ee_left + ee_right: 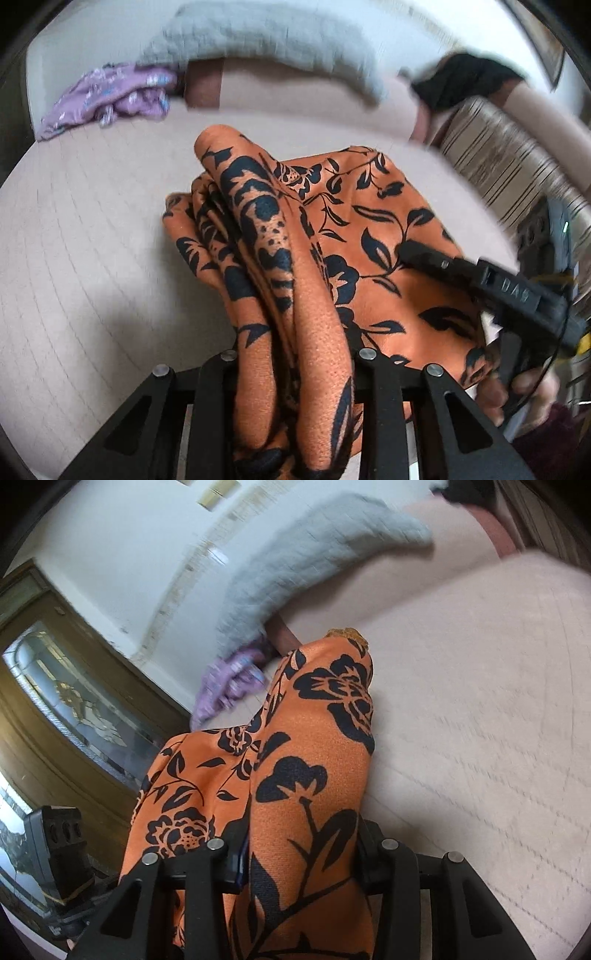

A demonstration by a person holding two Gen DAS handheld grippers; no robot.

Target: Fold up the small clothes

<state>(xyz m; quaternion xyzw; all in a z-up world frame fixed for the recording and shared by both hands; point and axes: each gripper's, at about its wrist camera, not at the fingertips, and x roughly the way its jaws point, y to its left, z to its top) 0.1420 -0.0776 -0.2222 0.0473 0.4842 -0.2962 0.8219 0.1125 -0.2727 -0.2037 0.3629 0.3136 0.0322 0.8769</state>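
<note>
Both tools are clenched on one orange cloth with a black floral print (pixel 369 236). The left tool (pixel 295 369) grips a bunched, multi-layer ridge of it between its fingers; the right tool (pixel 303 849) grips another gathered part, and its fingers can also be seen from the left wrist view pressing on the flat panel. The cloth is held over a pale quilted surface (pixel 92 258), apparently a sofa seat or bed; whether its far end rests on that surface cannot be told from these views. The step in hand appears to be carrying one held edge across to form a fold. To do it well, keep both grips firm and at equal height, so the span between them stays taut and does not sag into creases. Bring the held edge over to meet the opposite edge squarely, lower it onto the flat surface, and only then release. The left grip holds several layers; a slipped layer would skew the fold. Keep clear of the purple garment (pixel 107 96) and the grey blanket (pixel 258 40) lying farther back, well apart from the work.
</note>
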